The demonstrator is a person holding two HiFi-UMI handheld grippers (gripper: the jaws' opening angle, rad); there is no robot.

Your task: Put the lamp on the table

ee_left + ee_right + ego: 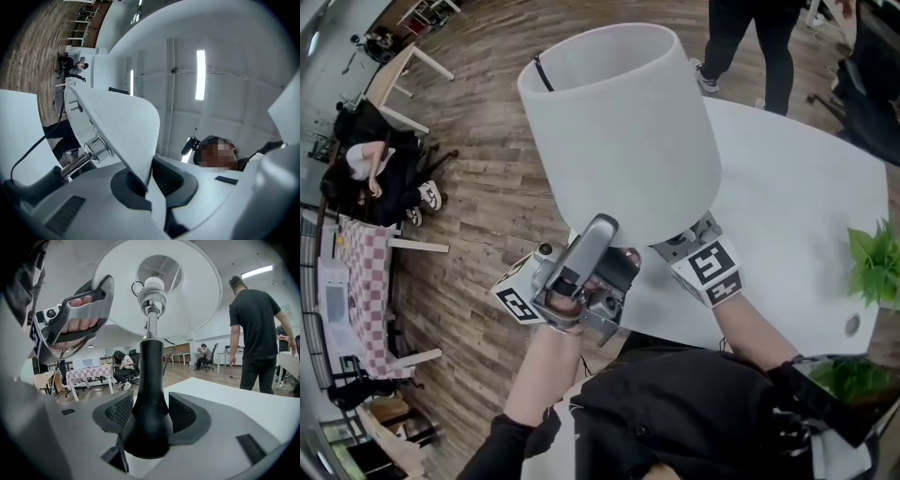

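The lamp has a wide white shade [623,131] on a chrome neck and a black stem [150,380], and it hangs in the air over the near left corner of the white table [797,206]. My left gripper [602,232] reaches up from below and is shut on the shade's lower rim [124,126], which passes between its dark pads [161,180]. My right gripper [689,246] sits under the shade, shut on the black stem just above its flared foot [145,432]. In the right gripper view, the left gripper [75,317] shows at the shade's edge.
A green plant [874,262] stands at the table's right edge. A person in black [255,329] stands beyond the table's far side. To the left are wooden floor, seated people [366,173] and a table with a checked cloth [366,272].
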